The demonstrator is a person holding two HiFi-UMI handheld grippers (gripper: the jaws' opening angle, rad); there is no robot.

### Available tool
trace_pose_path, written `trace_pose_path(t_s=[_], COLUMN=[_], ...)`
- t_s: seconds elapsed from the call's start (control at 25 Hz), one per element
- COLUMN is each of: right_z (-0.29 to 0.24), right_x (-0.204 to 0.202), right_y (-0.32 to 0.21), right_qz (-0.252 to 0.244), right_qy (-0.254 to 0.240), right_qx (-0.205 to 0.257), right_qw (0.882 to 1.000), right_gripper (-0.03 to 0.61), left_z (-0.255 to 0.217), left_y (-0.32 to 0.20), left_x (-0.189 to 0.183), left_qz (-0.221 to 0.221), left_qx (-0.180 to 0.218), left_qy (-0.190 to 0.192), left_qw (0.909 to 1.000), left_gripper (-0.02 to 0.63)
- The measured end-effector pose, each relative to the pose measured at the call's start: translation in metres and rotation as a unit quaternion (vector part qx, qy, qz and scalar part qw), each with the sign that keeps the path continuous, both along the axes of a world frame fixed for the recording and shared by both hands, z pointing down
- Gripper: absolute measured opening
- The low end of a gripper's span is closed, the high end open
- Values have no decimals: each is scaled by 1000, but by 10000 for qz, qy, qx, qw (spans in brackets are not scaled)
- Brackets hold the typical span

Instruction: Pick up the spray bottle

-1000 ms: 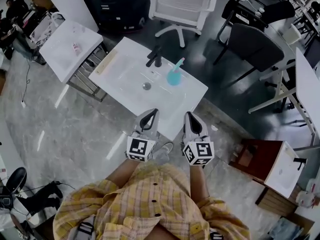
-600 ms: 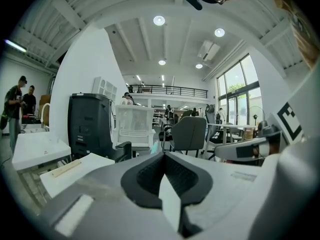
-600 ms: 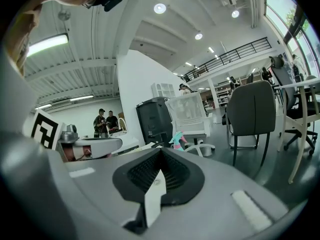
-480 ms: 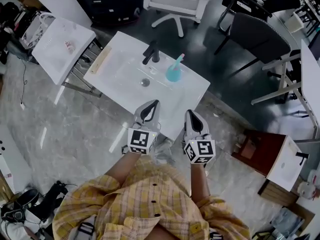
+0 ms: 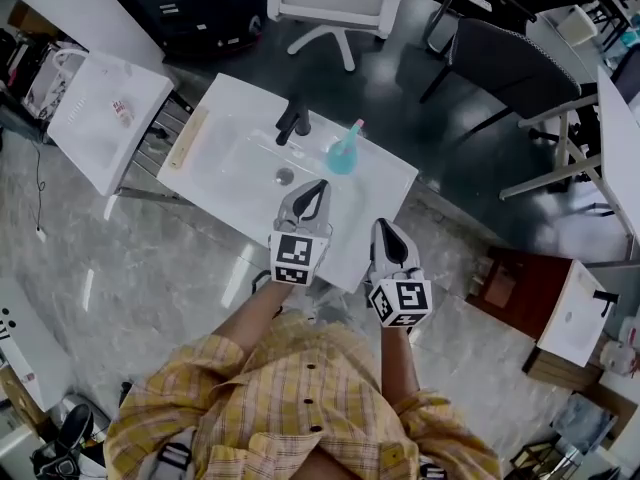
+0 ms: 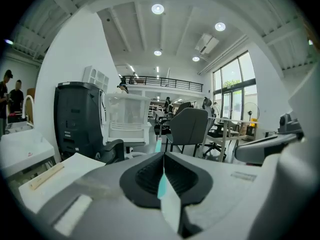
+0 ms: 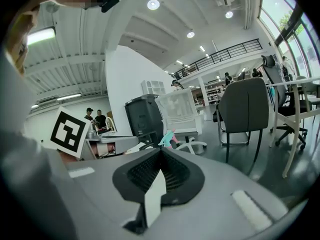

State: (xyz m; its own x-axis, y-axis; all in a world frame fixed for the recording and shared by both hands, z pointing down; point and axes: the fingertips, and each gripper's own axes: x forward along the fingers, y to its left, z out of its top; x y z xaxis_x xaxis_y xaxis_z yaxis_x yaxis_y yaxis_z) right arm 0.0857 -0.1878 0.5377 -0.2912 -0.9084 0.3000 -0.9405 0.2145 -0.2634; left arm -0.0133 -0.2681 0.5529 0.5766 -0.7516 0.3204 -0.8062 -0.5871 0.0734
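The left hand-held gripper (image 5: 318,188) hangs over the near part of the white table (image 5: 235,153), jaws pressed together on nothing. The teal spray bottle (image 5: 344,151) stands upright on the table just ahead of its tips and a little to its right, untouched. The right hand-held gripper (image 5: 385,230) is also closed and empty. It sits further back than the left one, by the table's near edge, with the bottle ahead and to its left, well apart. A small round metal piece (image 5: 285,176) lies just left of the left tips. Beyond it is a black object (image 5: 292,121), possibly a tool; I cannot make it out.
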Motion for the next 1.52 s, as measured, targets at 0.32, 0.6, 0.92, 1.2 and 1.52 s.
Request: trace_pose_path(t_s=[0.32, 0.6, 0.92, 1.2, 1.52], right_z=[16, 23, 28, 29, 31], right_x=[3, 2, 7, 11, 15], right_y=[-20, -25, -20, -18, -14], right_qz=[77, 88, 125, 195, 264], right_qy=[-34, -47, 2, 116, 195], right_qx=[-158, -229, -284, -329, -386], right_qw=[9998, 9997, 9995, 9992, 9987], right_gripper=[-2, -2, -2, -2, -2], left_z=[28, 43, 52, 70, 69], left_y=[-42, -66, -92, -106, -108], left_x=[26, 44, 60, 68, 65], left_qz=[311, 478, 539, 593, 538], left_qx=[-302, -433, -444, -536, -471], left_qy=[-81, -174, -313, -500, -532], left_qw=[9990, 9978, 9971, 9955, 9960], left_gripper=[83, 144, 147, 147, 98])
